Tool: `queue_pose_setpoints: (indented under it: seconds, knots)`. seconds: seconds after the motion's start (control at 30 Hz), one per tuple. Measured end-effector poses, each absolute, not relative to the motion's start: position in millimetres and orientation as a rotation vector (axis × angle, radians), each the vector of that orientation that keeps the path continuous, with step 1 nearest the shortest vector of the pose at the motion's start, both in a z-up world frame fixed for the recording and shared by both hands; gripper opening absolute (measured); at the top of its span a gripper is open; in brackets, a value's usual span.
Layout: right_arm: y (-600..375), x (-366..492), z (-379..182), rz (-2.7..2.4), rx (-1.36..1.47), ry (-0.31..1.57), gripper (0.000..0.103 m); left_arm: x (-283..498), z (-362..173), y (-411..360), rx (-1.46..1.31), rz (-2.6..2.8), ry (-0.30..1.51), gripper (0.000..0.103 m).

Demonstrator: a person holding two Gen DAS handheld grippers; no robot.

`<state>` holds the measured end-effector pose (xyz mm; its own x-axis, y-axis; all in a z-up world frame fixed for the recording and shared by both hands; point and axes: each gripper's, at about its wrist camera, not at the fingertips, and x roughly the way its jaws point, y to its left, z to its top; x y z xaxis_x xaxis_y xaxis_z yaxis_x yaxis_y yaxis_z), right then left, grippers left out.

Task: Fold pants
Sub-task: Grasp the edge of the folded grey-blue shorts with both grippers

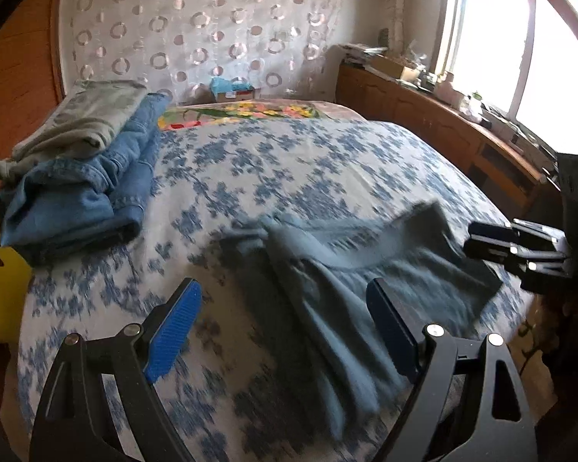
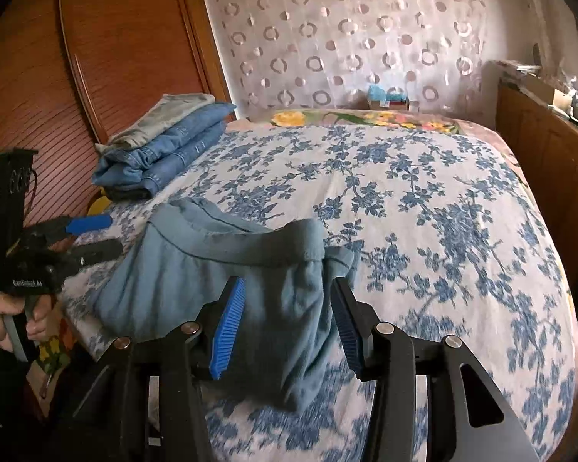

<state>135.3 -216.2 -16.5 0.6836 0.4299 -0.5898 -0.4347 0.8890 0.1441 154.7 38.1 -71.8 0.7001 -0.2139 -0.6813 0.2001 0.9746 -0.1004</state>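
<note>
Bed (image 2: 424, 200) with a white cover printed in blue flowers; a strip of bright flowered fabric (image 1: 242, 113) shows at its far end. Behind it a pale curtain (image 2: 346, 38) with ring pattern. Wooden wardrobe (image 2: 108, 46) on one side, a low wooden cabinet (image 1: 435, 115) with clutter under a bright window (image 1: 520, 50) on the other. A small box with something turquoise (image 1: 231, 88) sits at the head of the bed.

Grey-blue pants (image 2: 219, 269) lie crumpled on the near part of the bed, waistband end lifted in a hump, between the two claws.

Left gripper (image 1: 281, 331): jaws wide apart, nothing between the pads, hanging over the bed cover and the pants' edge; no grip. A hand (image 2: 7, 319) holds its handle, seen from the right camera.

Right gripper (image 2: 289, 323): jaws partly apart, pads on either side of the pants cloth below but not pressing on it; holds nothing.

Count: one loose pair of pants; one stack of folded clothes (image 1: 81, 177), blue denim items under a grey-green one, exact number unclear; two grippers; one yellow thing (image 1: 4, 292) at the bed's edge.
</note>
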Motion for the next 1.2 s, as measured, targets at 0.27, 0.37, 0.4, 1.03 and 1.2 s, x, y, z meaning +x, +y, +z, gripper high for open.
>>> queue_pose_setpoints:
  seconds: [0.27, 0.37, 0.4, 1.03, 1.2]
  knots:
    - [-215, 172, -25, 0.473, 0.001, 0.715, 0.049, 184, -77, 50, -0.039, -0.221, 0.788, 0.088]
    - [-214, 182, -29, 0.472, 0.002, 0.739, 0.049, 193, -84, 49, -0.029, -0.221, 0.808, 0.088]
    - [-213, 185, -31, 0.472, 0.003, 0.753, 0.049, 196, -87, 48, -0.024, -0.225, 0.816, 0.088]
    - [-199, 200, -37, 0.457, -0.028, 0.757, 0.049, 210, -111, 48, -0.037, -0.256, 0.866, 0.088]
    - [-198, 198, -39, 0.472, -0.032, 0.748, 0.049, 207, -109, 45, -0.057, -0.313, 0.85, 0.061]
